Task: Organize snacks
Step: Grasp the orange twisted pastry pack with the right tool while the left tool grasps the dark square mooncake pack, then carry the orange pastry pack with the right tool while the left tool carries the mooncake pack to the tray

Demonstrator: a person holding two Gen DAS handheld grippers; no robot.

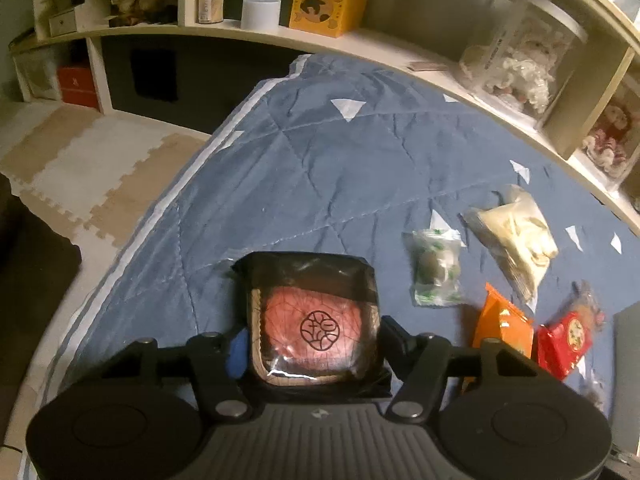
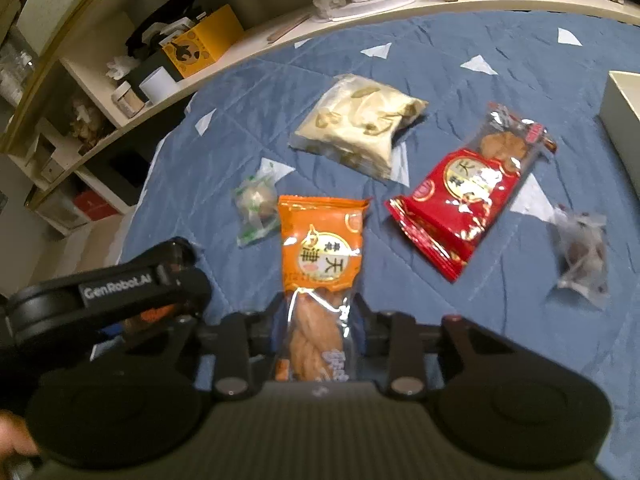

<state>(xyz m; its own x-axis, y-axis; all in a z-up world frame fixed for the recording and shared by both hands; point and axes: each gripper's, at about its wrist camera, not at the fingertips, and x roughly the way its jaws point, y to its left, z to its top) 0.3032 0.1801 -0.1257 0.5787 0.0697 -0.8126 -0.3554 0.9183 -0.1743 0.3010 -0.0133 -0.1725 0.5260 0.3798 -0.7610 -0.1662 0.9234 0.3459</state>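
In the left wrist view, the left gripper [image 1: 314, 344] is clamped on a black-wrapped pastry with a red stamped face [image 1: 314, 320], lifted above the blue quilt [image 1: 320, 160]. From that packet, a small green-and-clear packet [image 1: 436, 272] lies at about two o'clock, a cream bag [image 1: 516, 240] farther out the same way, and an orange packet [image 1: 502, 326] and a red packet [image 1: 564, 340] at three o'clock. In the right wrist view, the right gripper [image 2: 316, 320] has its jaws narrow on the clear tail of the orange packet [image 2: 320, 248], which shows a twisted dough snack inside. From it, the green-and-clear packet [image 2: 256, 210] sits at ten o'clock, the cream bag [image 2: 360, 128] at twelve, the red packet [image 2: 460, 200] at two, and a clear wrapper with dark pieces [image 2: 580, 252] at three. A white box edge [image 2: 622, 120] shows at the far right, likely the destination. Judging by this, sorting is early: two snacks are in hand, four lie loose on the quilt.
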